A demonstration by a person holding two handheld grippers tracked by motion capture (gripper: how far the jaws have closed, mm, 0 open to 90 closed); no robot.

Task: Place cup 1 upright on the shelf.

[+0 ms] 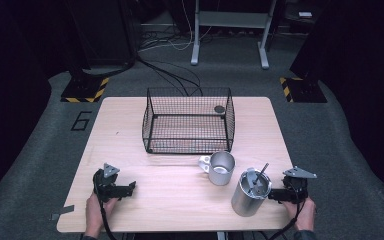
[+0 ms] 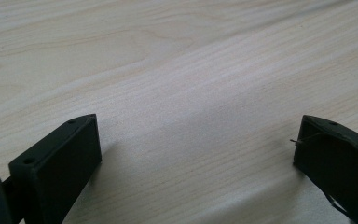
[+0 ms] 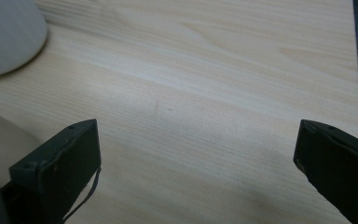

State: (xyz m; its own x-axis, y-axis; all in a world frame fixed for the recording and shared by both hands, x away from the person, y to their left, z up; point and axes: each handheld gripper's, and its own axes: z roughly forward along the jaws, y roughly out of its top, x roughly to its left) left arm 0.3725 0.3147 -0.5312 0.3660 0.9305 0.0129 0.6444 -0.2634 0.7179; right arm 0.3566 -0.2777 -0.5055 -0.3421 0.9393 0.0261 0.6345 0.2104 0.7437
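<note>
Both grippers rested low on the wooden table [image 1: 130,130] near the person's edge. The left gripper [image 1: 128,189] had its jaws spread wide over bare wood, with nothing between them. The right gripper [image 1: 272,195] was likewise spread wide and empty, standing just beside the tall steel canister [image 1: 250,193] at the right front of the table. A metal mug [image 1: 221,167] stood close behind the canister, between it and the wire basket [image 1: 188,120] at the table's middle.

Risks noted: the canister was tall and sat near the table's front edge, so a sideways nudge from a jaw could have tipped it or sent it over. The rod-like piece [image 1: 263,171] projecting from its top could have snagged a jaw or a cable. A careless reach could also have knocked the mug, given the small gap between the two.

Limits of observation: the canister's contents were hard to make out; possibly a plunger or lid fitting. A small dark disc [image 1: 219,108] lay at the basket's far corner; whether inside it or on the rim could not be determined. In the right gripper view a pale curved shape [image 3: 9,37] was cut off at the corner.
</note>
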